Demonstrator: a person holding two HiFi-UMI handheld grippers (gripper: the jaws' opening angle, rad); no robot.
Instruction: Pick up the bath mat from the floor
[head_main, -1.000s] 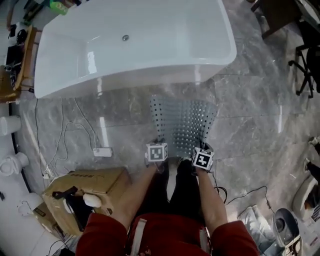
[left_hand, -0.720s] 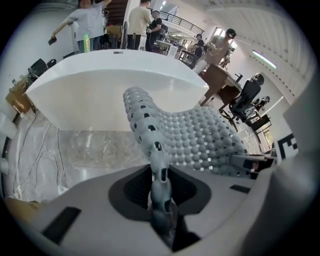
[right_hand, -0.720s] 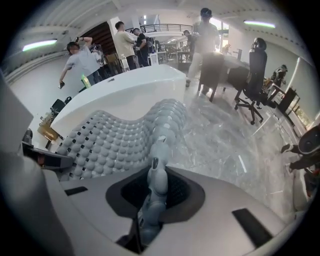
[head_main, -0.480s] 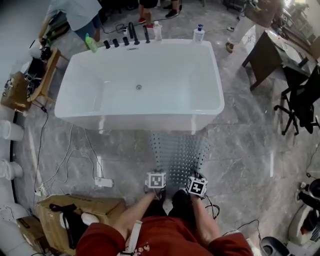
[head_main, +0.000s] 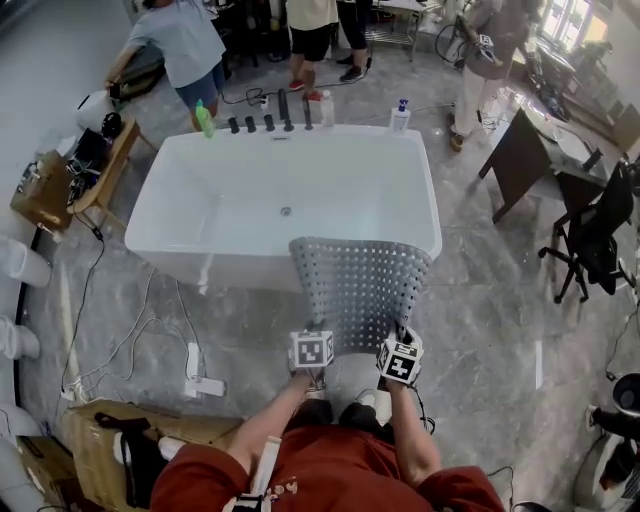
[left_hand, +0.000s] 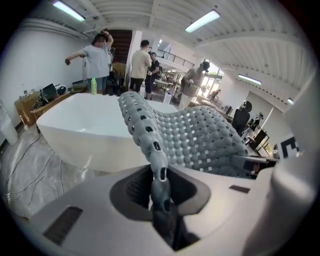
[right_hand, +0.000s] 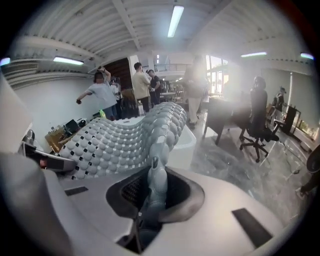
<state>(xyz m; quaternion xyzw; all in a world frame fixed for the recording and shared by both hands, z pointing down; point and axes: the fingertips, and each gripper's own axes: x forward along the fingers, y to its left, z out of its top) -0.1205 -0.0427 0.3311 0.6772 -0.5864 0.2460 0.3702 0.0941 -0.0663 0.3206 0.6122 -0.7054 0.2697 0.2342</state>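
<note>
A grey perforated bath mat (head_main: 362, 285) hangs in the air in front of the white bathtub (head_main: 240, 215), lifted off the floor. My left gripper (head_main: 312, 352) is shut on the mat's near left corner, and my right gripper (head_main: 400, 362) is shut on its near right corner. In the left gripper view the mat's (left_hand: 195, 135) edge runs down between the jaws. The right gripper view likewise has the mat (right_hand: 125, 135) pinched between its jaws, spreading away to the left.
Bottles and black taps (head_main: 270, 115) line the tub's far rim, with several people (head_main: 180, 45) standing beyond. A cardboard box (head_main: 125, 440) and a power strip with cables (head_main: 195, 370) lie at the left. A dark desk and office chair (head_main: 590, 240) stand at the right.
Both grippers have risen with the mat: it lay flat on the floor a second ago and now hangs lifted before the tub. The head view has tilted up, showing the people.
</note>
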